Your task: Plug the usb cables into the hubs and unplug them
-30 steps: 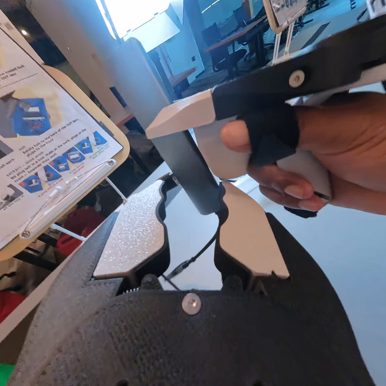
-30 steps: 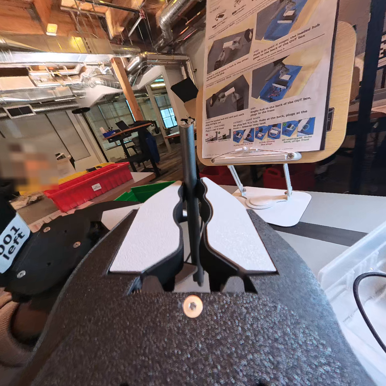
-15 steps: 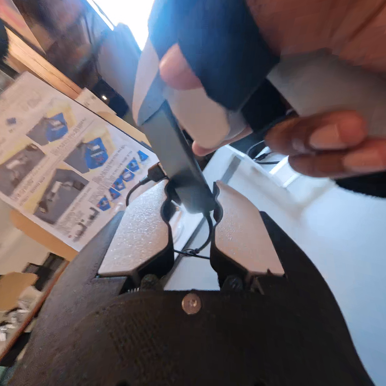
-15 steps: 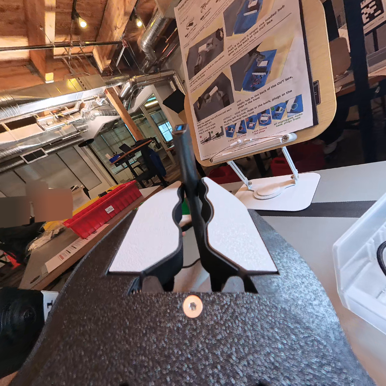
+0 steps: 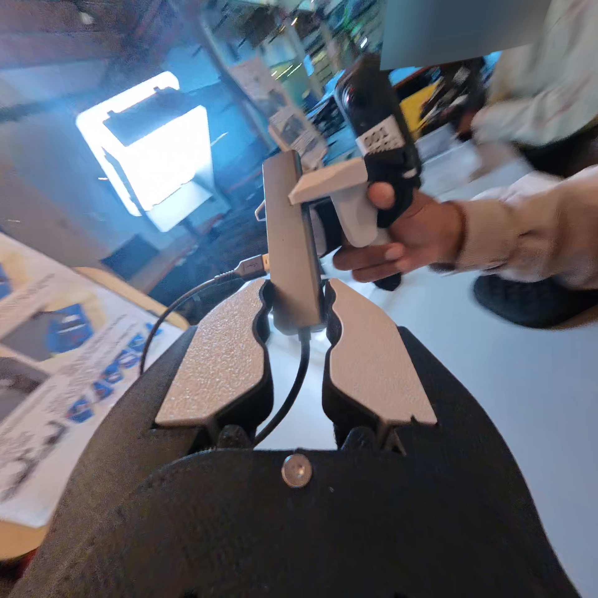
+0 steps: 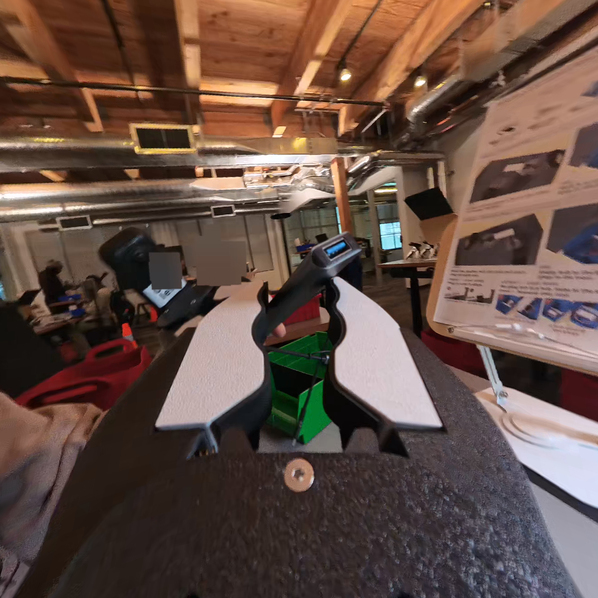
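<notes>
In the left wrist view, the left gripper has its two fingers closed on the near, lower end of a grey hub, at the end where the hub's own black cord runs out and back between the fingers. The hub stands nearly upright, its long axis pointing up and away from the gripper. A black usb plug sits against the hub's left side just above the left finger, its cable looping down to the left; whether it is fully seated I cannot tell. Higher up, the right gripper, held in a hand, comes in from the right and crosses the hub's upper part at a right angle, one finger over its front face. A printed sheet on a board lies at the left.

In the right wrist view, the right gripper has its fingers narrowed around the hub, which leans up and to the right with a blue port on its far end facing outward; firm contact on both sides I cannot tell. The left gripper shows beyond, lower left. A green bin lies below.

The plug lies on the hub's left side, so pulling it would go leftward, across the long axis, and the left gripper is nearer to it but busy holding.
</notes>
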Action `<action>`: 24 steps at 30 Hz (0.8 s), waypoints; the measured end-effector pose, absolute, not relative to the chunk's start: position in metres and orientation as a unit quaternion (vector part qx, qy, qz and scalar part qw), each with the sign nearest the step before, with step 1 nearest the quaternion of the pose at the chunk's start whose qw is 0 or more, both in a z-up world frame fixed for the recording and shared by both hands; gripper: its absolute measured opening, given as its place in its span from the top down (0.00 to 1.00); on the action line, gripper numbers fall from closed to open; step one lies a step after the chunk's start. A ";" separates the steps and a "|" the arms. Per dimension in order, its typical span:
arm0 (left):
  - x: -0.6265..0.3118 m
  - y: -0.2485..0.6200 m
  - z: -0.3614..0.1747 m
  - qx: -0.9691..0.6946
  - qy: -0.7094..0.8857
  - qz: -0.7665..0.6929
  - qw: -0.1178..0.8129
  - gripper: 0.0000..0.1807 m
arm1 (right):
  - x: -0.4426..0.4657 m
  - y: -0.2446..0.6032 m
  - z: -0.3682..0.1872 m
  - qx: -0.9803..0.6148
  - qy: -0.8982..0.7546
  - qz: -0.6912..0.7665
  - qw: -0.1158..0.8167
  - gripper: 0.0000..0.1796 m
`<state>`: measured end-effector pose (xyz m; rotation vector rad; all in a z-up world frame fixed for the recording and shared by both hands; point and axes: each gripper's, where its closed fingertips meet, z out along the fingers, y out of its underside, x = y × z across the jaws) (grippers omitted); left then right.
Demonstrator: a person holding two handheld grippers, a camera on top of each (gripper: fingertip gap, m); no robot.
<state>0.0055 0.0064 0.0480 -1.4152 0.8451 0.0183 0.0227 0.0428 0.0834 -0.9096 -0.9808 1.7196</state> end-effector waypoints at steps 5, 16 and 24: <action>0.009 -0.016 0.044 -0.622 0.383 -0.211 0.649 0.83 | 0.033 0.007 0.085 -0.284 -0.517 0.612 0.526 0.77; 0.030 -0.005 -0.010 -0.579 0.352 -0.511 0.528 0.88 | 0.048 -0.012 0.045 -0.232 -0.669 0.547 0.446 0.91; 0.036 0.023 -0.035 -0.655 0.440 -0.183 0.586 0.85 | 0.024 0.007 0.023 -0.332 -0.679 0.488 0.436 0.94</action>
